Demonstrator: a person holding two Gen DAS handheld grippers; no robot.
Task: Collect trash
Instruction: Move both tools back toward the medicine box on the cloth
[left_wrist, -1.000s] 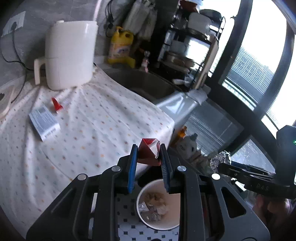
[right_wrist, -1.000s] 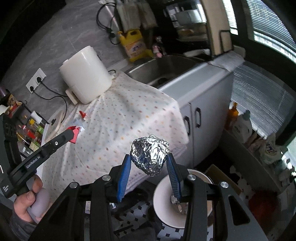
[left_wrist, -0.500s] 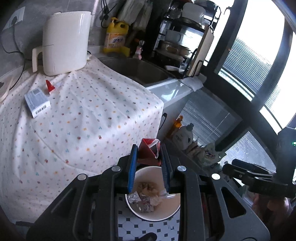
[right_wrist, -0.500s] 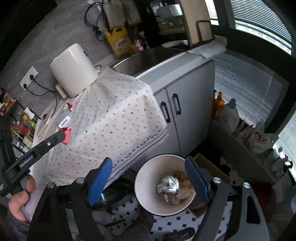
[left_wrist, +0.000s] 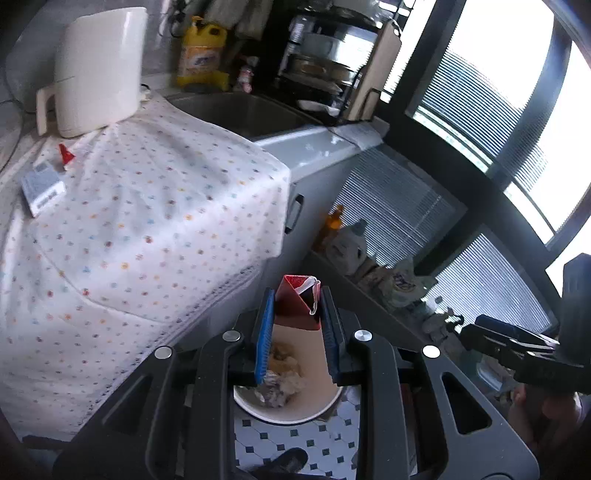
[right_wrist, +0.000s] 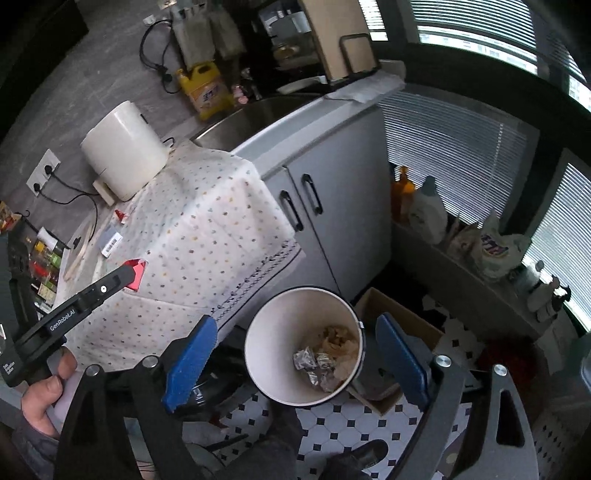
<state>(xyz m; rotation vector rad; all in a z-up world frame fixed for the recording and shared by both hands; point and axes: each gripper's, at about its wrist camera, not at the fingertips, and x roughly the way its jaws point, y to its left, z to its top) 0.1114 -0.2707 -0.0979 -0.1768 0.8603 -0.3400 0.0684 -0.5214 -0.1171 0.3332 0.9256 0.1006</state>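
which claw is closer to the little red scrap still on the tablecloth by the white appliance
Left. The left claw, shut on a red carton, sits beside the cloth; the right claw hangs open over the bin. The scrap is far from both.

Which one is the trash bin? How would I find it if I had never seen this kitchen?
Find the counter with the dotted cloth hanging over its edge. On the tiled floor just below sits a round white bin with crumpled foil and paper inside. The brown cardboard box beside it is square; the bin is the only round, white one.
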